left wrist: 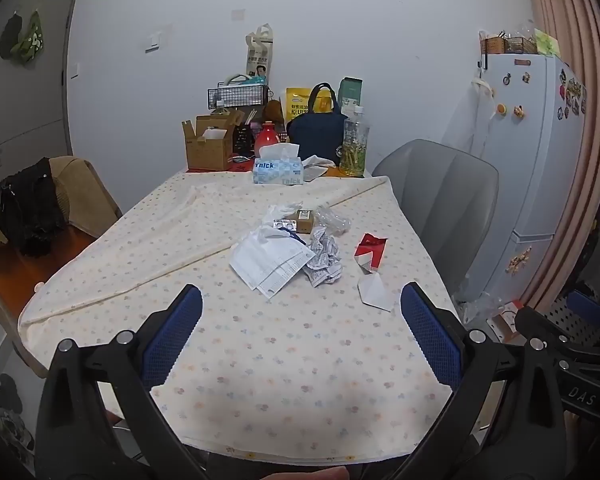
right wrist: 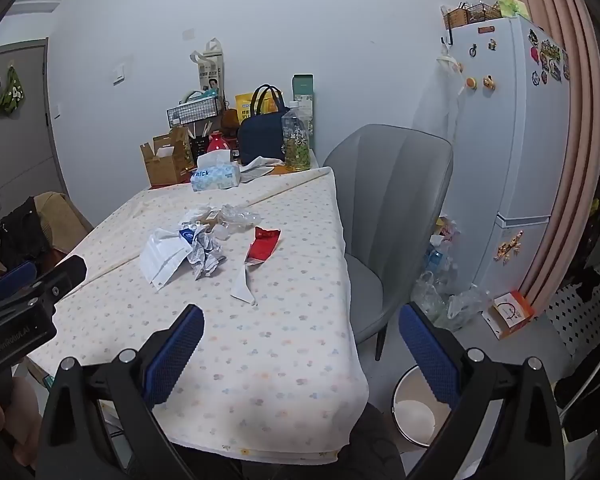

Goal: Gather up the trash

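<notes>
Trash lies in a heap at the middle of the table with the flowered cloth (left wrist: 284, 364): flat white paper sheets (left wrist: 270, 264), a crumpled printed paper (left wrist: 323, 258), a torn red and white packet (left wrist: 370, 251), a white paper scrap (left wrist: 374, 292), a small brown box (left wrist: 305, 219), a pill blister (left wrist: 285, 224) and clear crumpled plastic (left wrist: 332, 218). My left gripper (left wrist: 300, 308) hangs open over the near part of the cloth, short of the heap, with nothing between its blue pads. My right gripper (right wrist: 300, 326) stands open above the table's right front corner. A white bin (right wrist: 416, 412) stands on the floor below it.
A tissue box (left wrist: 278, 170), a cardboard box (left wrist: 210, 142), a navy bag (left wrist: 318, 130) and a bottle (left wrist: 355, 144) crowd the table's far end. A grey chair (right wrist: 384, 216) stands at the right, a fridge (right wrist: 508, 152) behind it. Clothes hang over a chair (left wrist: 40, 208) at the left.
</notes>
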`<state>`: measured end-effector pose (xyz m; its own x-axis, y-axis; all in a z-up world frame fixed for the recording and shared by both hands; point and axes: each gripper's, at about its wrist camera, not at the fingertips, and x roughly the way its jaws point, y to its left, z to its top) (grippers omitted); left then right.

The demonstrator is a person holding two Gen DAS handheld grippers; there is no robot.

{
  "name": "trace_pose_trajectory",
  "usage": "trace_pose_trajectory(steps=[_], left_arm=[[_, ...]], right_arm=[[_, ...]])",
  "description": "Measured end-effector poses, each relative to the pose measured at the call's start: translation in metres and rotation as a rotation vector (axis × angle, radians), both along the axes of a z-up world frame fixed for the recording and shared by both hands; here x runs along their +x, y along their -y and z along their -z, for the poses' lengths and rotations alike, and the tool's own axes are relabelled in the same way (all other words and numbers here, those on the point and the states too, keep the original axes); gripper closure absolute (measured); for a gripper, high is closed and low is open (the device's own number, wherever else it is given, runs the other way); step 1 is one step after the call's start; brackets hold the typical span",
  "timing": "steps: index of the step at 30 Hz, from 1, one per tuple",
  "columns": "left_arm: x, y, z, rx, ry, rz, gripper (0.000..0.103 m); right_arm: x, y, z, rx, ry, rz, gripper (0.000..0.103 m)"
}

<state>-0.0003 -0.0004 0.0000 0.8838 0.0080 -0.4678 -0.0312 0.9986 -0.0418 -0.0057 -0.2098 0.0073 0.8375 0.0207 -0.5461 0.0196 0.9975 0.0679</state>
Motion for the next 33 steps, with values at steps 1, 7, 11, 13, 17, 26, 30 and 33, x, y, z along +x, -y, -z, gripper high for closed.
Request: trace_pose_trajectory(steps=[1, 7, 11, 13, 17, 26, 30, 33], left_arm=[[0.000, 0.000, 0.000, -0.002, -0.001, -0.001, 0.004], [-0.003, 0.005, 0.000, -0.009, -0.007, -0.003, 0.004], [0.002, 0.003, 0.003, -0.005, -0.016, 0.002, 0.004], [0.001, 0.003, 0.003, -0.004, -0.013, 0.001, 0.004], [0.003, 0.002, 0.004, -0.008, -0.015, 0.006, 0.004], [0.004, 0.000, 0.004, -0.004, -0.015, 0.012, 0.004], [0.004, 0.000, 0.004, -0.005, -0.013, 0.013, 0.004], [0.004, -0.001, 0.002, -0.004, -0.012, 0.017, 0.004]], right_arm=[[0.000, 0.000, 0.000, -0.004, 0.007, 0.001, 0.007], [0.000, 0.000, 0.000, -0.005, 0.007, 0.001, 0.007], [0.000, 0.000, 0.001, -0.003, 0.004, -0.001, 0.007], [0.000, 0.000, 0.000, -0.003, 0.005, 0.000, 0.007], [0.000, 0.000, 0.000, -0.004, 0.008, 0.006, 0.007], [-0.001, 0.001, -0.003, -0.006, 0.013, 0.010, 0.007], [-0.001, 0.002, -0.002, -0.008, 0.014, 0.011, 0.007], [0.000, 0.002, -0.003, -0.008, 0.014, 0.011, 0.007]])
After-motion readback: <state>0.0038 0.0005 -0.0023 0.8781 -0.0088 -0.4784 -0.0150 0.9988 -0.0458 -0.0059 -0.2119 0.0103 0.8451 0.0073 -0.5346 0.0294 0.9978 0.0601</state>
